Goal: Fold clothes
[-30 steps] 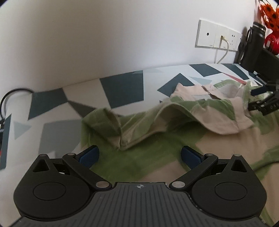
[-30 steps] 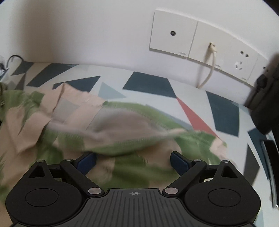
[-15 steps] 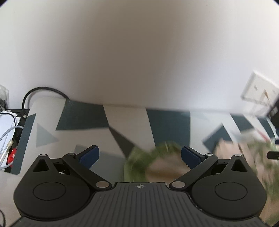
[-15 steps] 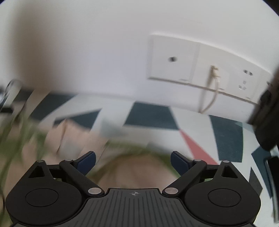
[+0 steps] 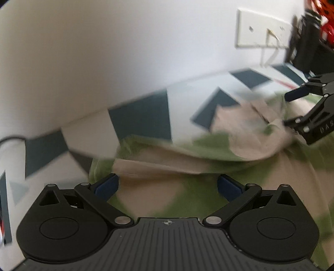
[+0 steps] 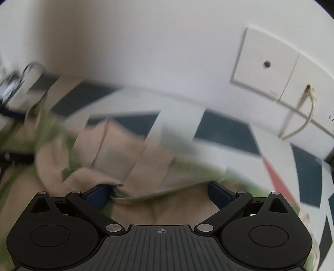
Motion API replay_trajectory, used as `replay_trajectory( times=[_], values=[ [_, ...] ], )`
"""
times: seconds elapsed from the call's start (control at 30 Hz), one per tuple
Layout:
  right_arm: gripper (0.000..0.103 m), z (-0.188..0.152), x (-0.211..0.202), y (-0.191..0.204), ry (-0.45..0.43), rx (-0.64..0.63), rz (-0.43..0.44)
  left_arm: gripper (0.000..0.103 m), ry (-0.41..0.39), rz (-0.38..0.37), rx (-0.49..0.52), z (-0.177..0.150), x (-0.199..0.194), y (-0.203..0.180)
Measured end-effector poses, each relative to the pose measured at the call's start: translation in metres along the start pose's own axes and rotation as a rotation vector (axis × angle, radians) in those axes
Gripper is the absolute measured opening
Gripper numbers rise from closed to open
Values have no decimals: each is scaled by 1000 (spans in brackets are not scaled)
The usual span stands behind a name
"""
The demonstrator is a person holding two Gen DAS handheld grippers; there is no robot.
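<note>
A green and beige garment (image 5: 187, 164) lies rumpled on a cloth with dark geometric patches (image 5: 139, 116). Both views are blurred by motion. My left gripper (image 5: 168, 185) is open, its blue pads apart just above the garment's near left part. My right gripper (image 6: 160, 192) is open over the garment (image 6: 117, 158); a folded edge of fabric lies between its pads. The right gripper also shows at the right edge of the left wrist view (image 5: 311, 112), over the garment's beige collar area.
A white wall rises right behind the patterned cloth. A socket panel (image 6: 267, 62) with a plugged cable (image 6: 302, 121) sits on the wall at right. A black object (image 5: 306, 39) and red-orange flowers (image 5: 325, 12) stand at far right. A dark cable (image 5: 10, 139) lies at far left.
Both grippers swung up toward the wall half a second ago and have come back down over the garment. Both stay open. The garment's folds have shifted.
</note>
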State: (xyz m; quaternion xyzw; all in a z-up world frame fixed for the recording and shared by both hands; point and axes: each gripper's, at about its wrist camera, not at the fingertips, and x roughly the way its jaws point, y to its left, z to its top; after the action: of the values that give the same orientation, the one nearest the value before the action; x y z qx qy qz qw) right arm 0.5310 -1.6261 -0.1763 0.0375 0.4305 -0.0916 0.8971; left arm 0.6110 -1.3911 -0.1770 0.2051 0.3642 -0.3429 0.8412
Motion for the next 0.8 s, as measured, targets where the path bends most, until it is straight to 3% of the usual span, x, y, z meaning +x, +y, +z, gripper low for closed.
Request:
replay_trajectory(
  times=[0.1,0.2,0.3,0.4,0.5,0.67,0.8],
  values=[
    [95,15,-2,-26,-107,193,-117,103,-54,92,-152,16,4,27],
    [95,17,-8,-43,-86,263,-56,102,-70,120,-269,18,-3,54],
    [96,6,-22,-34,-92,145,-28,102,-58,146,-273,6,-14,65],
    [99,-7,-31,-19,-91,30,41,102,-22,125,-305,-13,-25,73],
    [99,-20,-33,-3,-67,-88,34,102,4,96,-290,-30,-36,67],
    [99,-28,-17,-1,2,-103,2,102,5,13,-155,-27,-32,36],
    [99,-16,0,0,-12,-97,-19,102,-7,-5,-96,-16,-17,17]
  ],
)
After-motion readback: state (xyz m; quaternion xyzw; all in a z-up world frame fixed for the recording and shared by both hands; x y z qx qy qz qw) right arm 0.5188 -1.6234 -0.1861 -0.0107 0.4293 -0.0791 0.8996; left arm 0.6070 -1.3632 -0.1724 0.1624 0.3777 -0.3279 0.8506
